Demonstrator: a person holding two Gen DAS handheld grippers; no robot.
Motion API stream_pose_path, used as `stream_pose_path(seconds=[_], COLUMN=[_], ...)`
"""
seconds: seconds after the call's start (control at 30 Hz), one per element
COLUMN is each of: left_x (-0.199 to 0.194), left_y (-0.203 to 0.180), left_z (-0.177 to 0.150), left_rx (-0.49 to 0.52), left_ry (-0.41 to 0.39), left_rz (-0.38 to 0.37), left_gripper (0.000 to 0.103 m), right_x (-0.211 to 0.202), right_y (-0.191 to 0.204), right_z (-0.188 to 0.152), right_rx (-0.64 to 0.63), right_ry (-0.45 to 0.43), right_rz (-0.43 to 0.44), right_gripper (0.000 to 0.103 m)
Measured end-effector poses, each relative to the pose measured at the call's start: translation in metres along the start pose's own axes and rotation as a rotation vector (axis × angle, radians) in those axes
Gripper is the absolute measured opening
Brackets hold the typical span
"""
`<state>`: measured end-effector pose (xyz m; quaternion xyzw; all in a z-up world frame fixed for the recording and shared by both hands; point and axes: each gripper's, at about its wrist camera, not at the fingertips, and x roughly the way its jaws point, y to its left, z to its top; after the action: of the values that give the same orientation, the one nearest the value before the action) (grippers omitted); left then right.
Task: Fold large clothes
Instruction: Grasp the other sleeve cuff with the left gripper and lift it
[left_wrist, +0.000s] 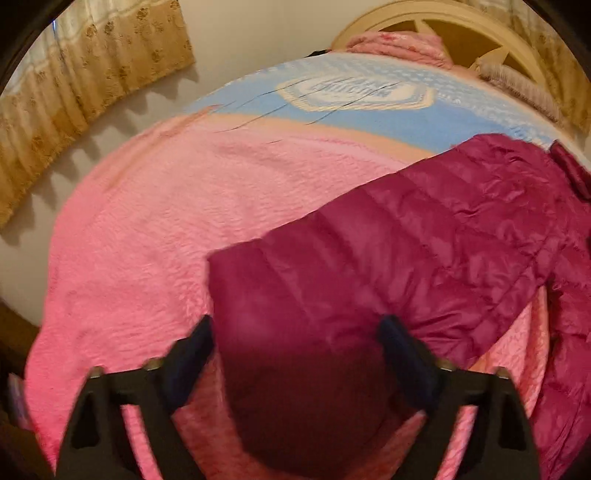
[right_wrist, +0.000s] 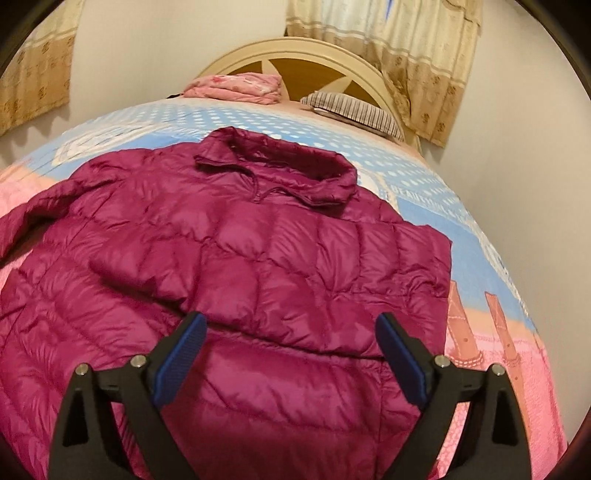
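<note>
Purple jacket (right_wrist: 258, 258) spread flat on bed (right_wrist: 424, 192), one sleeve (left_wrist: 314, 295) blurred and partly hidden under wide-open, empty left claw (left_wrist: 295, 332). Right claw (right_wrist: 291, 332) wide open too, holding nothing.

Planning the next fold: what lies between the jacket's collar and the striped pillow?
Only bare blue dotted bedspread separates the jacket collar from the striped pillow, in the right wrist view.

What you have here, counted:
One jacket (right_wrist: 236, 266), one bed (right_wrist: 480, 258), one pillow (right_wrist: 354, 110), one folded blanket (right_wrist: 236, 88), two grippers (left_wrist: 295, 332) (right_wrist: 291, 332).
</note>
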<state>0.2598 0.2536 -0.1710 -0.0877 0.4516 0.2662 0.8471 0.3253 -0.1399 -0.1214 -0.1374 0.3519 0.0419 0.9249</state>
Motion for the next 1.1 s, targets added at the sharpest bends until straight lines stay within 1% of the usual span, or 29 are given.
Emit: stream_pose_path(seconds=[0.03, 0.07, 0.1, 0.13, 0.17, 0.2, 0.4, 0.47, 0.6, 0.67, 0.73, 0.83, 0.9, 0.97, 1.1], left_x=[-0.002, -0.004, -0.007, -0.01, -0.014, -0.021, -0.064, -0.084, -0.118, -0.138, -0.15, -0.164, -0.166, -0.165, -0.159], left_y=[-0.002, -0.005, -0.009, -0.01, -0.008, -0.01, -0.014, -0.026, -0.057, -0.086, -0.115, -0.161, -0.194, -0.228, -0.282], left_z=[0.001, 0.003, 0.006, 0.009, 0.01, 0.014, 0.035, 0.043, 0.056, 0.06, 0.058, 0.046, 0.039, 0.024, 0.003], left_rx=[0.006, 0.02, 0.036, 0.046, 0.051, 0.064, 0.12, 0.148, 0.209, 0.261, 0.31, 0.391, 0.436, 0.485, 0.549], left_ry=[-0.011, -0.021, -0.026, -0.034, -0.044, -0.069, -0.239, -0.308, -0.421, -0.482, -0.522, -0.564, -0.573, -0.583, -0.58], left_rz=[-0.001, 0.007, 0.014, 0.016, 0.01, 0.017, 0.093, 0.108, 0.102, 0.094, 0.078, 0.047, 0.023, -0.007, -0.038], left_gripper=[0.066, 0.043, 0.032, 0.027, 0.018, 0.016, 0.014, 0.014, 0.013, 0.013, 0.013, 0.013, 0.013, 0.013, 0.014], right_x=[-0.001, -0.003, -0.004, -0.006, -0.007, -0.007, -0.007, -0.007, -0.007, -0.008, -0.009, -0.008, -0.007, -0.005, 0.0], right_y=[-0.001, -0.002, -0.005, -0.007, -0.01, -0.015, -0.04, -0.047, -0.062, -0.07, -0.076, -0.083, -0.088, -0.093, -0.102], right_z=[-0.001, -0.001, -0.002, -0.002, -0.003, -0.003, -0.002, -0.002, 0.0, 0.0, -0.001, -0.005, -0.008, -0.012, -0.019], right_rx=[-0.001, 0.001, 0.004, 0.007, 0.014, 0.024, 0.073, 0.082, 0.108, 0.122, 0.135, 0.149, 0.159, 0.17, 0.189], right_ry=[-0.003, -0.006, -0.01, -0.012, -0.014, -0.015, -0.022, -0.022, -0.021, -0.023, -0.024, -0.019, -0.017, -0.01, 0.005], right_rz=[0.0, -0.003, -0.01, -0.014, -0.02, -0.027, -0.052, -0.071, -0.096, -0.1, -0.102, -0.1, -0.099, -0.097, -0.095], right_gripper=[0.095, 0.095, 0.095, 0.095, 0.095, 0.095, 0.095, 0.095, 0.095, 0.095, 0.095, 0.095, 0.095, 0.095, 0.095])
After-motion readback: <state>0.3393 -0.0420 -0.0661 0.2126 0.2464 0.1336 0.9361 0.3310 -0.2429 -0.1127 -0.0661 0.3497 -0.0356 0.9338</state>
